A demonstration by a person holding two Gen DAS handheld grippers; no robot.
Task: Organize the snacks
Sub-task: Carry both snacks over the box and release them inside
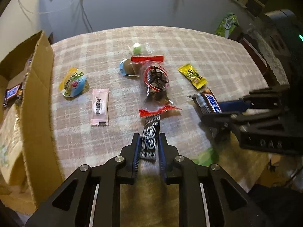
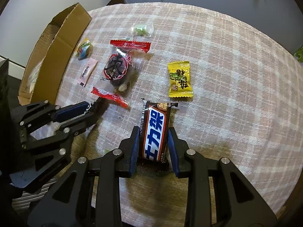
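My left gripper [image 1: 149, 141] is shut on a black snack packet with silver print [image 1: 150, 138], held just above the plaid tablecloth. My right gripper [image 2: 153, 141] is shut on a brown Snickers bar [image 2: 154, 130]; it also shows in the left wrist view [image 1: 207, 102]. On the cloth lie a clear red-ended bag of dark snacks [image 1: 156, 83], a pink wafer packet [image 1: 100, 107], a yellow-blue packet [image 1: 73, 83], a yellow candy [image 2: 179, 78], a green candy [image 1: 137, 48] and a blue-brown one [image 1: 127, 67].
An open cardboard box [image 1: 37, 98] stands at the left table edge with a Snickers bar [image 1: 12, 92] and other packets inside. A green bag [image 1: 227, 25] sits beyond the far right edge. Cables hang on the wall behind.
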